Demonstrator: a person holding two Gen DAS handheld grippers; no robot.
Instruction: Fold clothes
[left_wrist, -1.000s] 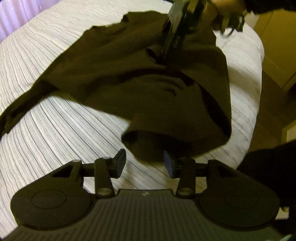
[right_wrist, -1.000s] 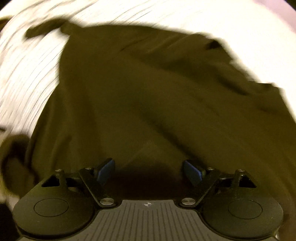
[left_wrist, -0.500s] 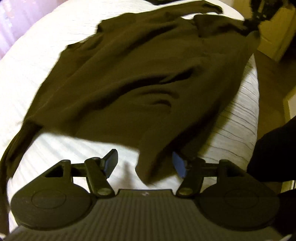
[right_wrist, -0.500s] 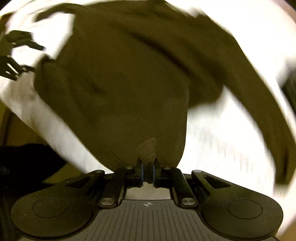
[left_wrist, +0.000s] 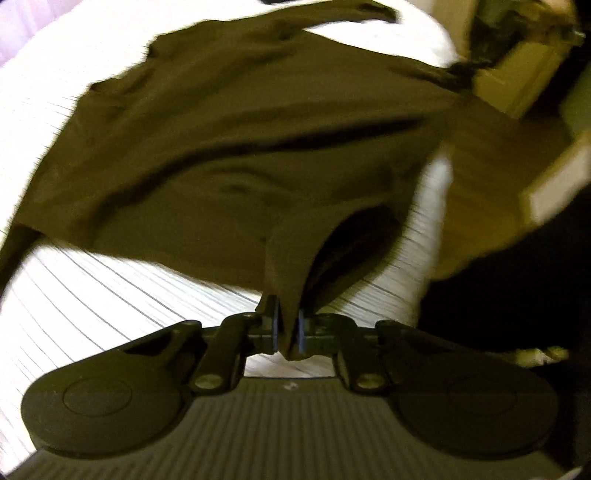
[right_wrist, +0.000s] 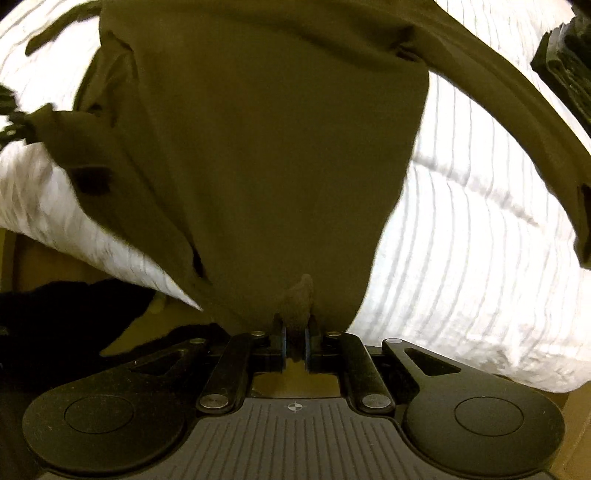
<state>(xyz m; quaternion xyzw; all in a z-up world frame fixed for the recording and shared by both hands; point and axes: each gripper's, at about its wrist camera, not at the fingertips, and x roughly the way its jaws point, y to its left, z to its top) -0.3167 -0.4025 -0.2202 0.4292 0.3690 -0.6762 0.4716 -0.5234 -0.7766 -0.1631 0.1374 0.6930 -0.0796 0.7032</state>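
1. The garment (left_wrist: 236, 147) is a plain dark olive-brown, with no print on it.
2. A small darker rectangular patch (right_wrist: 90, 181) sits on one part of the garment in the right wrist view.
3. The bed cover (left_wrist: 110, 295) is white with thin dark parallel stripes.
4. The left gripper (left_wrist: 287, 328) and the right gripper (right_wrist: 294, 341) are matte black, with blue pads (right_wrist: 283, 341) on their fingers.
5. The furniture (left_wrist: 517, 85) beside the bed is pale yellow-tan.

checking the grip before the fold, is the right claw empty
No, the right claw is shut on a pinch of the dark brown garment, which stretches away from it over the white striped bedding.
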